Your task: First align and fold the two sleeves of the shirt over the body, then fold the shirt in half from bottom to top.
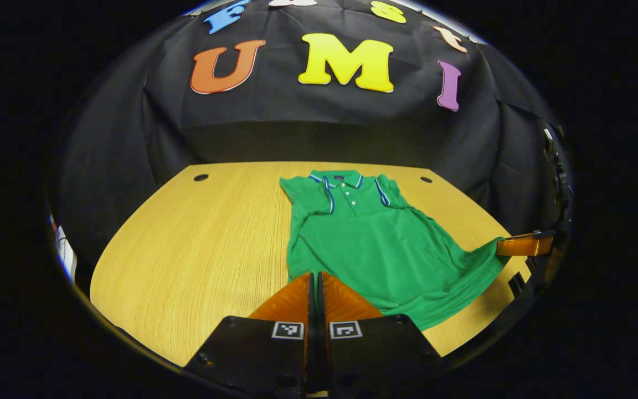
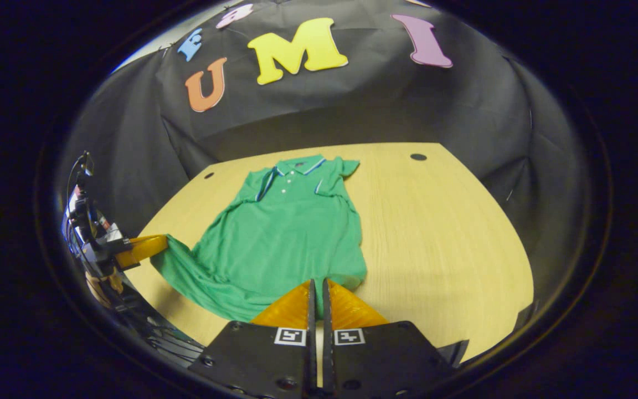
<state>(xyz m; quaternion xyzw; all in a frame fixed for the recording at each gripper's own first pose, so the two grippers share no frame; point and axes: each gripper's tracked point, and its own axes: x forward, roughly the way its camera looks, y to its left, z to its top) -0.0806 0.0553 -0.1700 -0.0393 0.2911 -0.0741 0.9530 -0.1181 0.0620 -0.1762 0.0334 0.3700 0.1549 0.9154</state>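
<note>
1. Lying flat on the wooden table (image 1: 197, 238), a green polo shirt (image 1: 374, 244) has its collar (image 1: 336, 178) toward the black cloth wall (image 1: 319, 122) and its hem toward the near edge.
2. Sleeves: both sit folded in over the shirt's body, showing as short flaps just below the collar.
3. Left gripper (image 1: 315, 275): at the shirt's hem, its near-left bottom corner. The fingers stand pressed together with only a thin slit between. The tips sit at the cloth's edge; whether fabric is pinched between them, I cannot tell.
4. Right gripper (image 2: 317, 281): at the shirt's opposite bottom corner, fingers likewise drawn narrow. The hem lies right at the tips; a grip on the cloth cannot be confirmed.
5. From the left gripper view, the bottom-right corner of the shirt is drawn out into a point away from the body, meeting the other gripper's fingers at the table's edge.
6. The right gripper view gives the same on the mirror side: hem stretched sideways from the shirt's body, rumpled along the lower edge.
7. Two dark round holes (image 1: 201, 177) mark the table, one either side of the shirt's collar.
</note>
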